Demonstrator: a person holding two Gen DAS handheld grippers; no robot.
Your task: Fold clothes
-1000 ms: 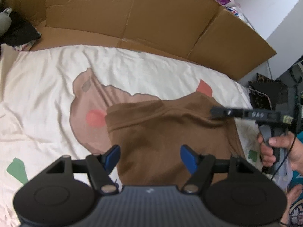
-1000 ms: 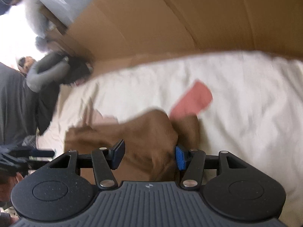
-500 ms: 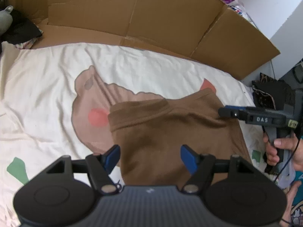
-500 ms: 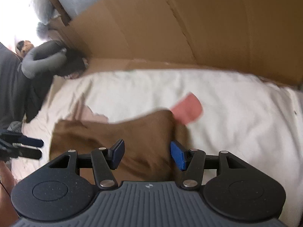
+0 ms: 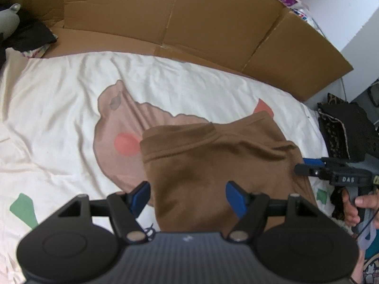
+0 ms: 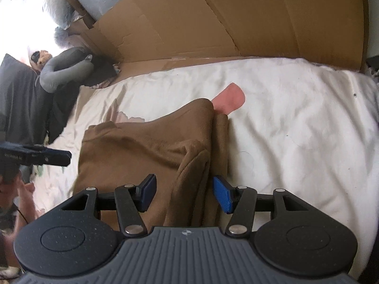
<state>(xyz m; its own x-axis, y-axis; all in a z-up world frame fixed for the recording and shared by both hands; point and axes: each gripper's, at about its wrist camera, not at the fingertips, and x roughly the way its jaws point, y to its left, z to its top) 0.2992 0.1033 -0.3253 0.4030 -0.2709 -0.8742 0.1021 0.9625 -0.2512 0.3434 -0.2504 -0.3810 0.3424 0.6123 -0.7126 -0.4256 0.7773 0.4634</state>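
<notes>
Here, brown garment between parted left gripper fingers

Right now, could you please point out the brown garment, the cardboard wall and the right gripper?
brown garment (image 5: pixel 213 165): left wrist view, middle of the cloth.
cardboard wall (image 5: pixel 213 16): left wrist view, centre panel.
right gripper (image 6: pixel 184 193): right wrist view, between fingertips.

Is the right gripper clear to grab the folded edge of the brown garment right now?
Probably yes. The right gripper is open, and the brown garment has its raised fold lying between and just ahead of the fingers, with nothing covering it. The left gripper sits at the opposite side.
</notes>
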